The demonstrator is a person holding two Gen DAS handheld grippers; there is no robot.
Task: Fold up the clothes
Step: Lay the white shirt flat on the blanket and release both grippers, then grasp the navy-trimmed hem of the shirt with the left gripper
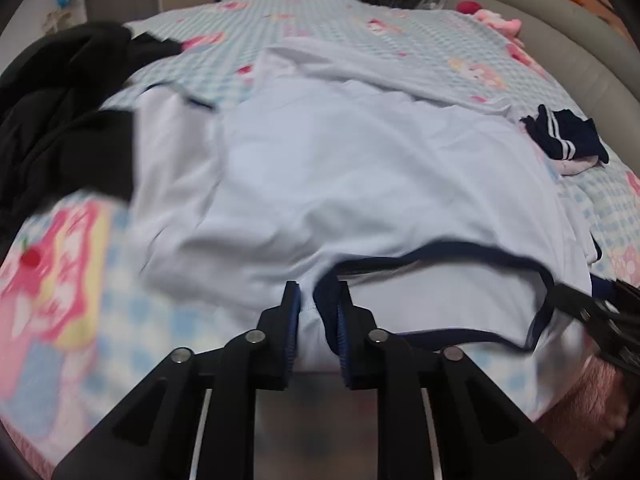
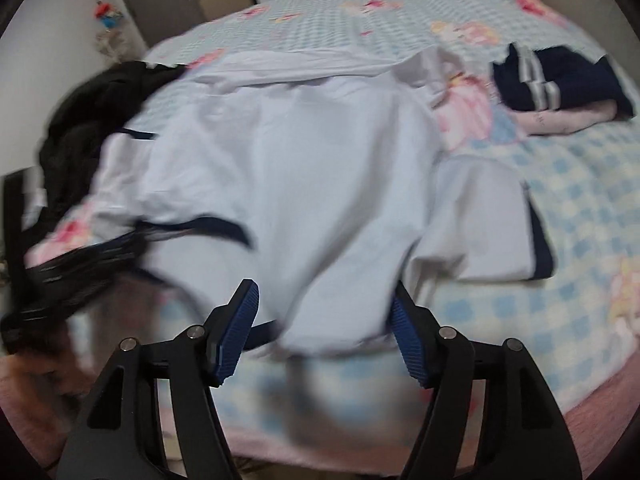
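Observation:
A light blue T-shirt (image 1: pixel 340 168) (image 2: pixel 280 168) with navy trim lies spread on the checked bed sheet (image 1: pixel 320 16), its navy-edged collar (image 1: pixel 440 254) toward me. My left gripper (image 1: pixel 316 292) has its jaws narrow, pinching the shirt's fabric just left of the collar at the bed's near edge. My right gripper (image 2: pixel 324 292) stands open, with the shirt's bunched near edge lying between its blue pads (image 2: pixel 236 340) and a gap beside the left pad. Each gripper shows at the edge of the other's view, blurred: the right gripper (image 1: pixel 600 312) and the left gripper (image 2: pixel 80 272).
A heap of black clothing (image 1: pixel 60 120) (image 2: pixel 100 108) lies left of the shirt. A navy garment with white stripes (image 1: pixel 564 140) (image 2: pixel 560 76) rests on a pink one at the right. A grey padded headboard (image 1: pixel 580 48) and pink plush (image 1: pixel 496 20) are at the far right.

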